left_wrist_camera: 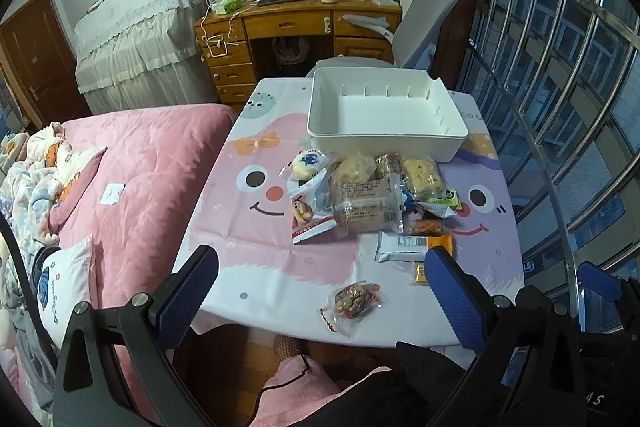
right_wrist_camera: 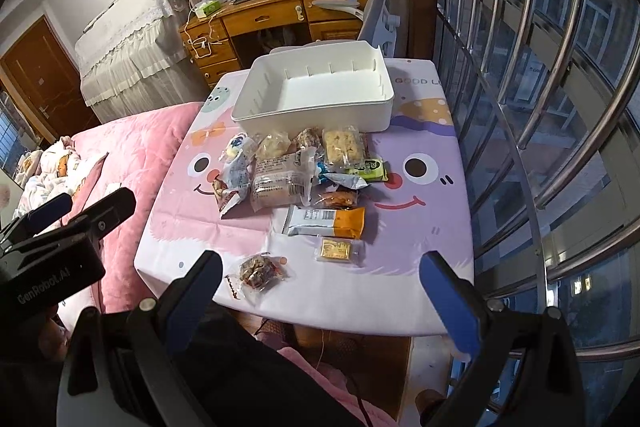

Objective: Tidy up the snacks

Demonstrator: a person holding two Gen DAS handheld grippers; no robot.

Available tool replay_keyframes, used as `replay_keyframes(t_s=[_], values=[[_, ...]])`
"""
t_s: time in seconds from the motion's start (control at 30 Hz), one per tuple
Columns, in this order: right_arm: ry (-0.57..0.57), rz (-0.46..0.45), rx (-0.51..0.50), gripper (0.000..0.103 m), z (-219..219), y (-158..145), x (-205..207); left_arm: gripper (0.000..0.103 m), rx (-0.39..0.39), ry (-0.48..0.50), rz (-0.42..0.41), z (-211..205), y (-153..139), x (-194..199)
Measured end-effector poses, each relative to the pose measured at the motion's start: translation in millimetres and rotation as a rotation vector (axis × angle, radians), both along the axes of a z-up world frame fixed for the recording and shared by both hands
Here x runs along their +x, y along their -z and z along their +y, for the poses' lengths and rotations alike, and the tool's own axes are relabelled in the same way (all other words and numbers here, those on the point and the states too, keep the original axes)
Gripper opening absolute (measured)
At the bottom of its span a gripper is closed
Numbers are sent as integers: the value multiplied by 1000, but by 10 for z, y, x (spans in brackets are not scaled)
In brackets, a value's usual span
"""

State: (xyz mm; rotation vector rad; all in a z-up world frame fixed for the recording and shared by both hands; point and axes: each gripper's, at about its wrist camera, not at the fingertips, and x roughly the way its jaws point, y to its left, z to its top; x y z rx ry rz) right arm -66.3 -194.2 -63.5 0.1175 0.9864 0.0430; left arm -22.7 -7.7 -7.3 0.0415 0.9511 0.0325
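White plastic, the storage bin (right_wrist_camera: 316, 95) stands empty at the far side of the tabletop (right_wrist_camera: 420, 279), and no snack is inside it yet, so I judge the task is at its very start. The snack pile (right_wrist_camera: 296, 171) lies just in front of the bin's near wall, packets overlapping one another. Nearer to the person lie three packets apart from the pile: a white and orange bar packet (right_wrist_camera: 326, 221), a small yellow packet (right_wrist_camera: 339, 250) just beside it on the near side, and a clear-wrapped nut cake (right_wrist_camera: 260, 273) close to the near edge of the tabletop.

The left gripper (left_wrist_camera: 320, 291) is spread wide and holds nothing. The right gripper (right_wrist_camera: 320, 299) is also wide and holds nothing. Both hover above the near edge, not touching any packet.

For the coming move the nut cake seems the easiest thing. In the left wrist view it lies nearly between the left fingers (left_wrist_camera: 188, 291), just ahead of them. In the right wrist view it lies toward the left finger of that gripper, so the left gripper looks better lined up. The bar packet has its long axis left to right, across the line of approach; its orange end lies just beside the right finger of the left gripper, so fingers closing left to right would meet its ends, not its narrow width.
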Motion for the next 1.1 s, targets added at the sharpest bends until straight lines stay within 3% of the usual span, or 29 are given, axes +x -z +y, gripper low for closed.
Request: replay_keyframes(t_s=[0.23, 0.67, 1.1], values=[[11, 19, 23, 100, 11, 54, 27, 102, 14, 16, 10, 7, 2, 20], [116, 124, 95, 100, 91, 291, 237, 102, -72, 37, 41, 446, 103, 197], [383, 247, 214, 99, 339, 675, 398, 101, -128, 165, 141, 1099, 324, 748]])
